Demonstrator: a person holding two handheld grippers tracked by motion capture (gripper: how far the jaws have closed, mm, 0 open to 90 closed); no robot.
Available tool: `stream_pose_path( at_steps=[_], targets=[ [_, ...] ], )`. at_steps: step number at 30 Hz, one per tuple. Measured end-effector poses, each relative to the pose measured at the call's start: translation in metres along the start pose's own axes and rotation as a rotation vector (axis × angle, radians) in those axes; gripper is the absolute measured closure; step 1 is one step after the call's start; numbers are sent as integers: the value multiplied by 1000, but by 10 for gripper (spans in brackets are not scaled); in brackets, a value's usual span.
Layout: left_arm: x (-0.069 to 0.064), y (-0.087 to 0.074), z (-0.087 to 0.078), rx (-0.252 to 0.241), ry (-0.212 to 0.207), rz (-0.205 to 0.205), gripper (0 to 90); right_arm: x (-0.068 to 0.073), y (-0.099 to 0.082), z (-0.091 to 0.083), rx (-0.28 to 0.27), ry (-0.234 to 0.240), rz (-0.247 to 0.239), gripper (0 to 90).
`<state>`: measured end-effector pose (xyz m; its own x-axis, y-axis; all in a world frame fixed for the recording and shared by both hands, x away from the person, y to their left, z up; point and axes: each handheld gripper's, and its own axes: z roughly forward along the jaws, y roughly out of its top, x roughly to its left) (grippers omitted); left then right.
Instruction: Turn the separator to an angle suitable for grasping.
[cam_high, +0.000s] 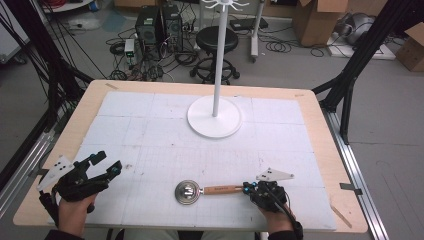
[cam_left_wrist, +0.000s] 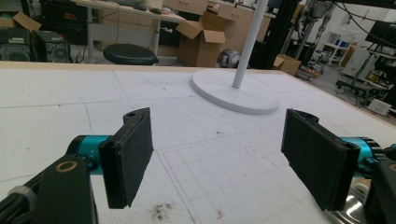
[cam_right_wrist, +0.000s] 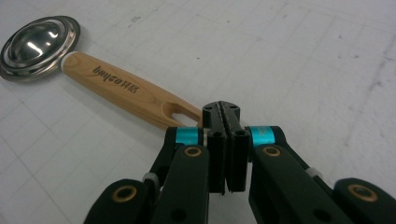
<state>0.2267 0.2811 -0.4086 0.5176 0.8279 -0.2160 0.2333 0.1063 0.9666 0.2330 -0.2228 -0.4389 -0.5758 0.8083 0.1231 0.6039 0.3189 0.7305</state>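
High view — right gripper closed at ladle handle, left gripper spread.

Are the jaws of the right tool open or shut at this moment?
Shut. In the right gripper view the two black jaws of the right tool stand pressed together with no gap, at the slotted end of the ladle handle.
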Motion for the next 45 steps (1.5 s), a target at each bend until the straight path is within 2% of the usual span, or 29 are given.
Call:
stream_pose_path(
  at_steps=[9,25,30,35,39,42,45],
  targets=[
    [1,0,-1,-5,2,-5,252,14,8,16,2,45,-12,888],
    [3,1,-2,-11,9,-11,252,50,27,50,-9,135,-53,887],
    [4,1,-3,-13,7,-11,253,53,28,52,-9,141,-60,886],
    [4,1,-2,-11,7,-11,253,48,29,44,-32,139,-52,873],
    [3,1,-2,-6,4,-6,252,37,31,28,-75,123,-40,808],
    [2,1,-1,-3,-3,-2,253,26,33,9,-124,105,-13,657],
    [0,1,-1,0,-16,-2,256,14,31,-13,-176,43,46,487]
  ],
)
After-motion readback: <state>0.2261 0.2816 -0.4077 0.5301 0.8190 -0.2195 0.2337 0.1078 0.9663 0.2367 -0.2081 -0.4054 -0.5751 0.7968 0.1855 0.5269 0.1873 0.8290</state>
